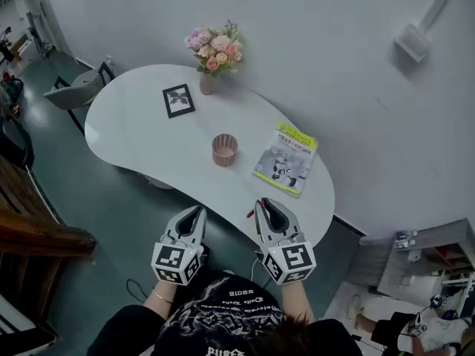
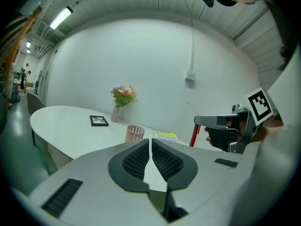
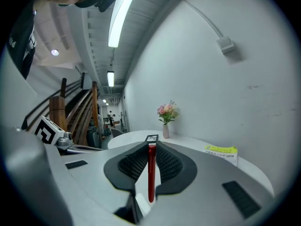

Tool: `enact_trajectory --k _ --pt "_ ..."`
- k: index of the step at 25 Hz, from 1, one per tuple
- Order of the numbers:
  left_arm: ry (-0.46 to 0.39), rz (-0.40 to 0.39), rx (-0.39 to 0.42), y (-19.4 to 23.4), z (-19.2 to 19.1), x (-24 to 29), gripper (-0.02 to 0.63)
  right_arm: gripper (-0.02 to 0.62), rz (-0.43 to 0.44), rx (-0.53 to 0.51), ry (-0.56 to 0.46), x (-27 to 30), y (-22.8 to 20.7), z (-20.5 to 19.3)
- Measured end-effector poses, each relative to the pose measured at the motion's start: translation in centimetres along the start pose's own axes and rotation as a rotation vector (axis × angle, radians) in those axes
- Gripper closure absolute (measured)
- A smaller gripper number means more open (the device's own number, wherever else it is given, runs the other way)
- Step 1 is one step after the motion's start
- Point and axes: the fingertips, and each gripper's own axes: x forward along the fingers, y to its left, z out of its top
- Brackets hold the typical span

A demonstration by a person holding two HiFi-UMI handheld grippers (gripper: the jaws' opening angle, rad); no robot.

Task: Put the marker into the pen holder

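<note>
Short of the pen holder (image 1: 224,149), off the near edge of the bench (image 1: 141,136), we find the right hand-held gripper (image 1: 265,203) clamped on the red marker (image 3: 151,171). It stands roughly upright between the pads with its lower end hanging below the jaws. We judge this hold suited to dropping it into the holder's open mouth. The left hand-held gripper (image 2: 150,145), likewise on the pen holder's near side, is closed to a sliver and carries nothing. The booklet (image 1: 286,158) lies apart from the holder, so access is unobstructed.
</note>
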Motion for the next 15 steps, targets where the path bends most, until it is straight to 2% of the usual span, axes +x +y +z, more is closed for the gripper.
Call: enact_trajectory --k 15 --pt "0.043 -0.177 0.042 9.4 5.3 8.1 0.571 0.525 -0.118 0.051 -0.061 9.9 -1.4 5.2"
